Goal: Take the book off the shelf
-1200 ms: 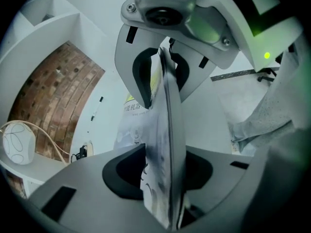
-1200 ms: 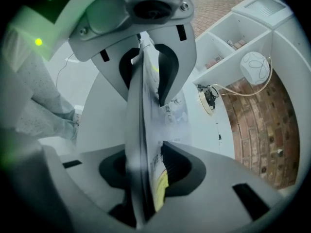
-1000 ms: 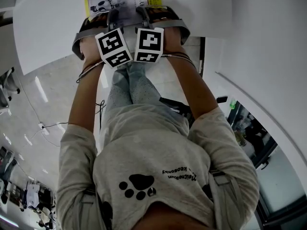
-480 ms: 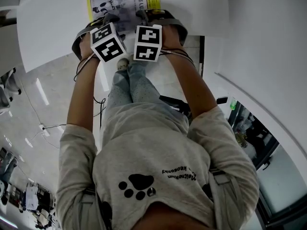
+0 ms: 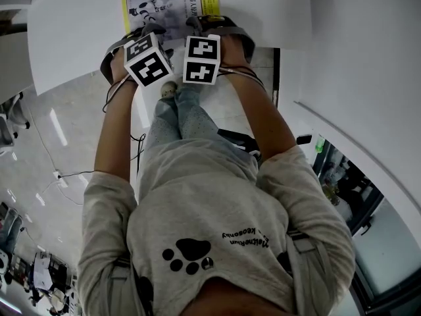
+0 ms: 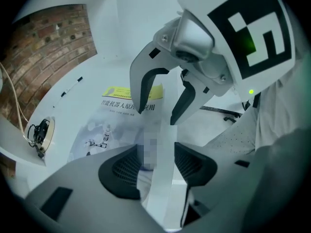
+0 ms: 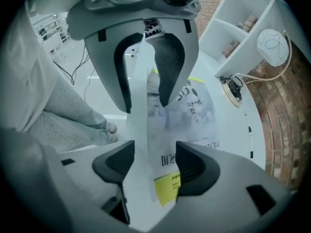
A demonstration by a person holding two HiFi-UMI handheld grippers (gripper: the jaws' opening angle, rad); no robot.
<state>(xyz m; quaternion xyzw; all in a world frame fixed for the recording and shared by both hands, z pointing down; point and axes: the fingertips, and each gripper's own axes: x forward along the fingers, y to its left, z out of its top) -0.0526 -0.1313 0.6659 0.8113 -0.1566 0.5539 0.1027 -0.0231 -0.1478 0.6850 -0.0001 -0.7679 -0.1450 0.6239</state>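
Book [image 5: 172,5]: lay flat, cover up, on the white desk [image 5: 72,38], its near edge close to the desk's rim. Yellow band down one side, robot pic on the cover.
L gripper [image 6: 158,161]: pointed steeply down at the desk rim. Jaws stood wide w/ nothing pinched, and had just eased in a touch. The rim ran between the pads, w/ the book just beyond.
R gripper [image 7: 155,166]: also steeply down, just beside the L one. Jaws wide and had just been opening further. The book's yellow-band corner showed between the pads, but the pads weren't pressing on it.
Pair: side by side at the book's near edge.
Person: stood at the desk, both arms stretched fwd, in a grey sweatshirt [image 5: 197,229] w/ a paw print.
Desk extras: a marker pen [image 6: 71,87] and a cable outlet [image 6: 41,132] lay past the book, apart from it.
Bkgd: brick wall [image 6: 48,47] and a white shelf unit [image 7: 238,28] beyond the desk.
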